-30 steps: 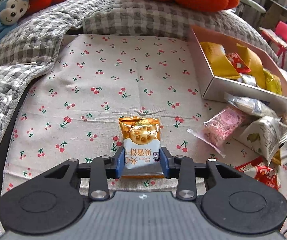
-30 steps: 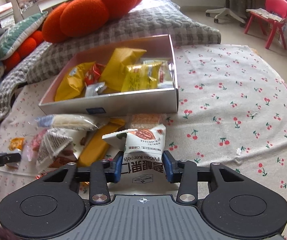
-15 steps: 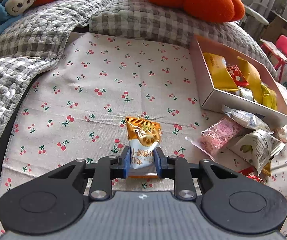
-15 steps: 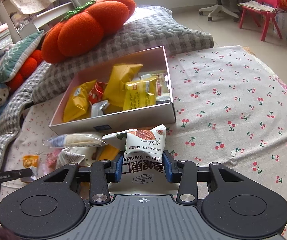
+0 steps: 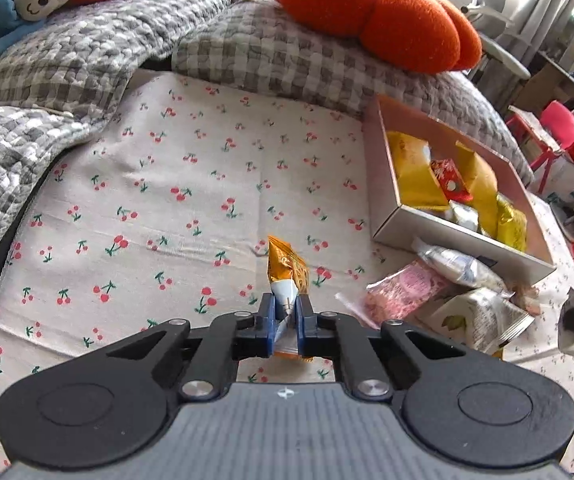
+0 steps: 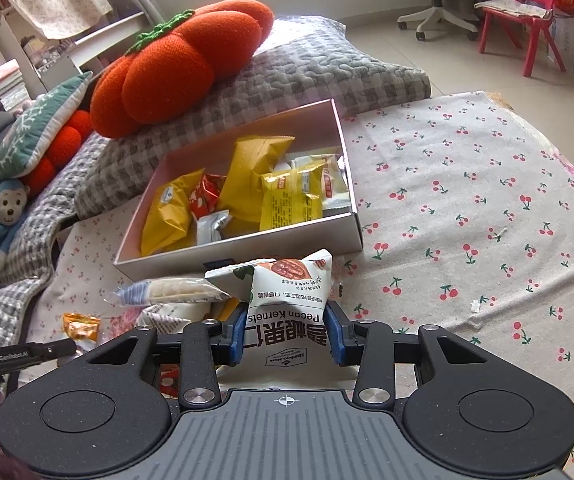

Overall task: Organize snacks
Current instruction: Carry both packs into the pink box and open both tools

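**A:** Your left gripper [image 5: 285, 317] is clamped down hard on the orange packet [image 5: 288, 276]. The pads have folded it into a narrow ridge, and only its near end sits between them. The rest sticks out forward over the cherry cloth [image 5: 175, 208], about mid-cloth, well left of the box [image 5: 459, 236]. What worries you there?

**B:** That you hold a crease, not the body. A slick film pinched at one end could slide out if you swing fast toward the box, and whatever biscuit is inside may already be cracking under that squeeze.

**A:** And your right gripper [image 6: 285, 334]?

**B:** Closed on the white pecan bag [image 6: 287, 300], held across its width, with its top pointing at the near wall of the box [image 6: 247, 252]. That grip looks sounder, but the bag is puffy. If air shifts, the pads could lose their bite.

**A:** The box is already crowded with yellow packs [image 6: 263, 184].

**B:** Yes, so if you drop the bag at the near wall it may perch on the rim and tip back out onto the loose pile [image 6: 175, 296] lying against that wall. Carry it past the rim before you let go.

**A:** Anything between your two hands?

**B:** The right gripper's tip shows at the right edge of the left view, just beyond the pile. If you bring both toward the box at once, they could knock together, or sweep the clear-wrapped bar [image 5: 459, 270] and the pink packet [image 5: 403, 288] off toward the cloth's edge. Go one at a time.
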### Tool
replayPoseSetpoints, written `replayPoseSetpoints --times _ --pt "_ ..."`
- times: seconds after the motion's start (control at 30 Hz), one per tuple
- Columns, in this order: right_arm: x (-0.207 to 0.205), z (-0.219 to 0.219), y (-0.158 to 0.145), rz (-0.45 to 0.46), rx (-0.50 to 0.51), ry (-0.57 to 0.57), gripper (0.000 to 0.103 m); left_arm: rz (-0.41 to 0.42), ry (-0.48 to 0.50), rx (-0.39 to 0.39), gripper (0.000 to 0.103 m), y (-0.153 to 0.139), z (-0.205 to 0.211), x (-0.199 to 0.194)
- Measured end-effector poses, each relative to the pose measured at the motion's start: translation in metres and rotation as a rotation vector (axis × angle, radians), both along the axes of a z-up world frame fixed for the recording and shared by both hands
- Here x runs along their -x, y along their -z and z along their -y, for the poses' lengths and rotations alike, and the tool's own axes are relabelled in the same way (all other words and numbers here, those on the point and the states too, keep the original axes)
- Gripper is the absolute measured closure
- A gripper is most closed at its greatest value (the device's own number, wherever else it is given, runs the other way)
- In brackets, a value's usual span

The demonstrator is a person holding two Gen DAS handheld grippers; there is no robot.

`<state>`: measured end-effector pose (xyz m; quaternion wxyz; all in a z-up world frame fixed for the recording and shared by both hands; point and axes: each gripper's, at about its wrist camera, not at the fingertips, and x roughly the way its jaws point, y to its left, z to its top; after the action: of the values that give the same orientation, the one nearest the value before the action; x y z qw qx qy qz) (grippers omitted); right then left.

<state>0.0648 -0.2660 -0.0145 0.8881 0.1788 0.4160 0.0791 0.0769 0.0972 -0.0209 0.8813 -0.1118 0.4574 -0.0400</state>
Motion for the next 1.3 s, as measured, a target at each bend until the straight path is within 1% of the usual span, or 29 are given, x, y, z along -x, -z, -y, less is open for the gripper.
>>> replayPoseSetpoints --times 0.27,0.43,0.73,0.9,1.07,1.17,1.23,1.3 --pt "-0.006 -0.001 -0.010 0.020 -0.034 0.008 0.064 0.081 -0.015 0.022 0.094 -0.022 0.006 -0.002" --pt "-0.015 -0.003 -0.016 0.037 -0.058 0.013 0.064 0.125 -0.026 0.060 0.094 -0.035 0.011 -0.006" --pt "-0.041 -0.008 -0.021 0.064 -0.122 0.045 0.064 0.178 0.002 0.141 0.094 -0.047 0.047 -0.022" --pt "-0.055 -0.011 -0.019 0.059 -0.163 0.073 0.064 0.206 0.022 0.187 0.094 -0.045 0.067 -0.032" --pt "-0.066 -0.015 -0.018 0.079 -0.182 0.082 0.064 0.220 0.021 0.218 0.094 -0.038 0.080 -0.041" --pt "-0.073 -0.017 -0.017 0.092 -0.184 0.085 0.064 0.246 0.020 0.240 0.094 -0.032 0.083 -0.046" --pt "-0.077 -0.018 -0.015 0.103 -0.186 0.088 0.064 0.246 0.013 0.263 0.094 -0.027 0.085 -0.050" --pt "-0.081 -0.020 -0.013 0.115 -0.186 0.090 0.064 0.241 0.004 0.268 0.094 -0.023 0.088 -0.052"
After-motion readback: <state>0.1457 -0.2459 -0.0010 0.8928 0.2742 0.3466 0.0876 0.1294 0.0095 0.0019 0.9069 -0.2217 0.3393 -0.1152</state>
